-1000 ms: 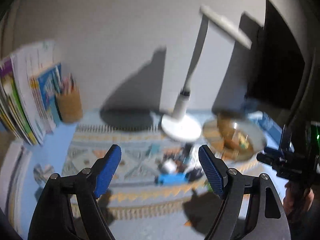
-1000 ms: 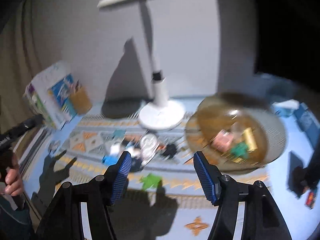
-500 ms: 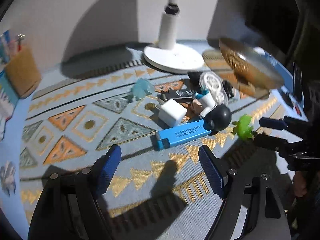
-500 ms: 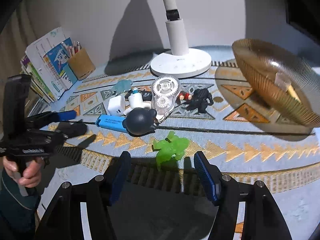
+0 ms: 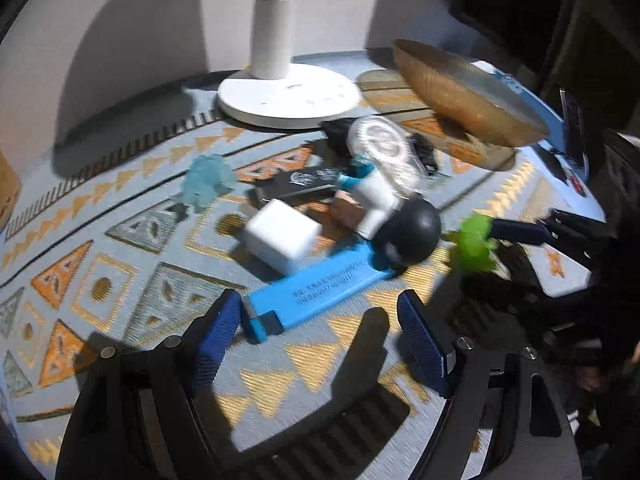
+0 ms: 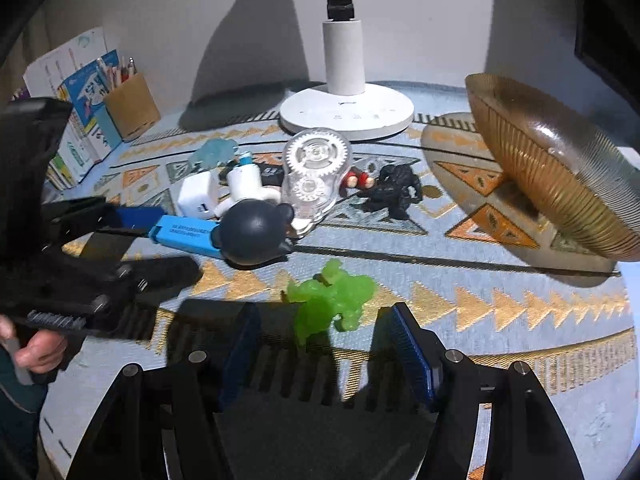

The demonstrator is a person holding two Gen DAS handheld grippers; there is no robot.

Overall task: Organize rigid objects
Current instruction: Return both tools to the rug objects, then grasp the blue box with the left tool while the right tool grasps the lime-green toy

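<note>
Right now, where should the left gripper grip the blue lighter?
Across the narrow sides of the blue lighter, near its capped near end, coming straight ahead. It lies flat; its far end touches the black ball toy. The open left gripper already straddles that end.

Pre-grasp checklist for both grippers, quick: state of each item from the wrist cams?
1. Right gripper open: ok.
2. Green toy lined up between the right fingers: ok, just ahead of the tips.
3. Left gripper open: ok.
4. Blue lighter ahead of the left gripper: ok, but the black round toy rests on its far end.
5. Amber bowl has free room: cannot tell, interior hidden.
6. Grippers apart from each other: ok.
</note>
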